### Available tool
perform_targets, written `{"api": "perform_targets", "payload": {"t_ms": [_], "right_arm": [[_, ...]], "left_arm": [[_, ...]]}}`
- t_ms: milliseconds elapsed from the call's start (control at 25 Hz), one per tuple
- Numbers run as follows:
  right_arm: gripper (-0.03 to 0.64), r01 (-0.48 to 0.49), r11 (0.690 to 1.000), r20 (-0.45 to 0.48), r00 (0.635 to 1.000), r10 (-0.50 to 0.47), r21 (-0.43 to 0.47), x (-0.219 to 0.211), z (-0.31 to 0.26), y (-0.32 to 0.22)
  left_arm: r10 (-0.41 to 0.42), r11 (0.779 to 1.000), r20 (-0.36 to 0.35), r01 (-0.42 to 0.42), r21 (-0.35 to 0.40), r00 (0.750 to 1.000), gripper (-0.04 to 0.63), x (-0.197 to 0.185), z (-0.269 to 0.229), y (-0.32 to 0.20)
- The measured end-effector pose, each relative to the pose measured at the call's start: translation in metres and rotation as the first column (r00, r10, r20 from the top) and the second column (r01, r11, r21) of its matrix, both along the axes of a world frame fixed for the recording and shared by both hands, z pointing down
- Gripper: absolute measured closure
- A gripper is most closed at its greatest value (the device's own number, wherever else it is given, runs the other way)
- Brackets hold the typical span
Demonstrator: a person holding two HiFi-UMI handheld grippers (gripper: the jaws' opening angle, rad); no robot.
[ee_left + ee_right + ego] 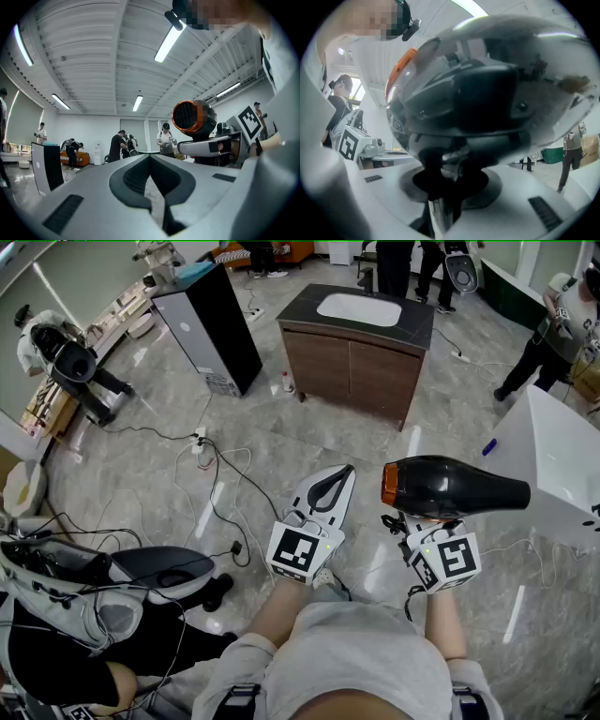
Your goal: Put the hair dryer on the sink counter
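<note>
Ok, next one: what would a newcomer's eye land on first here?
First the black hair dryer with its orange ring, clamped by its handle in the right gripper, low and right of centre in the head view. Beside it, the left gripper is shut on nothing. The sink counter stands across the floor at top centre, nothing on it yet.

The glossy floor (309,442) bears a sink counter (417,326), black cabinet (230,329) and cables (221,512).

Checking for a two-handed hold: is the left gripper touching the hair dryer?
Apart. The head view shows floor between the left gripper and the hair dryer's orange end; only the right gripper holds it.
</note>
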State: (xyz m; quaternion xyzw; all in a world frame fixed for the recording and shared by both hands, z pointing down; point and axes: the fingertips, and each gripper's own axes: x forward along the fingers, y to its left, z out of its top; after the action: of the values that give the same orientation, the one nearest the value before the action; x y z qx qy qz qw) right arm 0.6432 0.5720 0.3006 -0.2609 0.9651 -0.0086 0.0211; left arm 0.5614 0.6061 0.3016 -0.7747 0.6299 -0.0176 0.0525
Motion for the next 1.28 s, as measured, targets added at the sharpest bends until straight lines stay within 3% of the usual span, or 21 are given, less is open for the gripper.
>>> {"api": "perform_targets", "payload": {"t_ms": [720,1280], "right_arm": [[0.485,-0.002,1.000,-0.006,1.000,0.002,0.000,-0.046,-0.002,-0.011],[0.485,-0.029,0.998,0.037,0.999,0.031,-0.057,-0.103,0.005,-0.026]], "left_arm": [[-0.004,1.000,-0.009,0.004,0.002,1.000,0.583,-0.049,-0.001,-0.012],[0.016,1.000,-0.011,-0.016,0.007,1.000,0.583,-0.119,0.003,-0.029]]}}
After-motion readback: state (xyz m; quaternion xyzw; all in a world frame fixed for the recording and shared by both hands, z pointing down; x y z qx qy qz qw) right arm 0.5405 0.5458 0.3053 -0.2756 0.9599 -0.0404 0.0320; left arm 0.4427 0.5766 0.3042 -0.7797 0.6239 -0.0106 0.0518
